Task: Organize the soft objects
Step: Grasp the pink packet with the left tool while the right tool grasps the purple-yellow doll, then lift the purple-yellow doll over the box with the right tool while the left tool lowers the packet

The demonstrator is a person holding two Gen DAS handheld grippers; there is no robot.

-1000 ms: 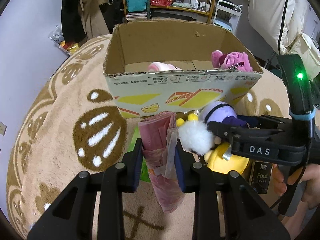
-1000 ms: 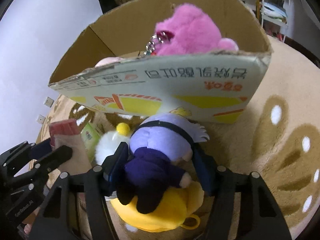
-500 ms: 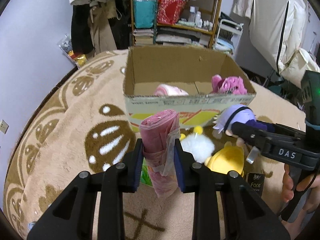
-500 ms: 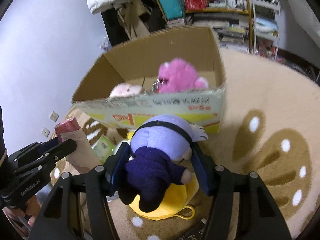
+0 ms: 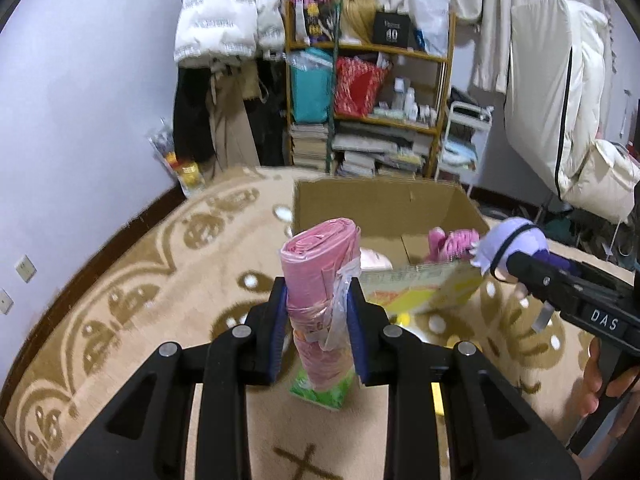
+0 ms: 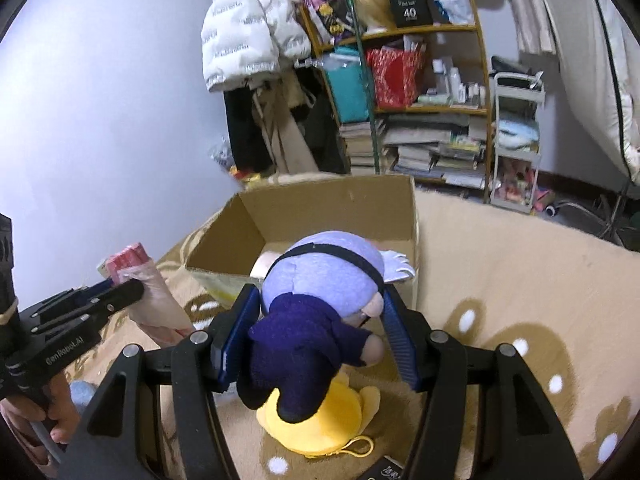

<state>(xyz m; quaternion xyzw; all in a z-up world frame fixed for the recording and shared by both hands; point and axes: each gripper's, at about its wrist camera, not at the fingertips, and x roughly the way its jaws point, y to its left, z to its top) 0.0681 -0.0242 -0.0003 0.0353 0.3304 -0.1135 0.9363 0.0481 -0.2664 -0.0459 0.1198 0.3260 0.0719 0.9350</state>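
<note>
Left gripper (image 5: 317, 326) is clamping an upright pink roll of plastic bags (image 5: 320, 280), its blue pads pressing both sides of the roll's lower half, the top standing clear above the fingers. Right gripper (image 6: 316, 336) is squeezing a purple-haired plush doll (image 6: 320, 304), gripping its dark navy body while the lilac head is pointing forward toward the cardboard box (image 6: 340, 208). The box is sitting open on the beige patterned rug (image 6: 520, 280), and from the left wrist view a pink plush toy (image 5: 452, 240) is lying inside it near the front wall. Under the doll, a yellow plush (image 6: 320, 420) is resting on the rug. A green packet (image 5: 320, 392) is lying on the rug just below the roll. Behind the box, a cluttered wooden shelf (image 6: 420, 108) is standing against the wall.
</note>
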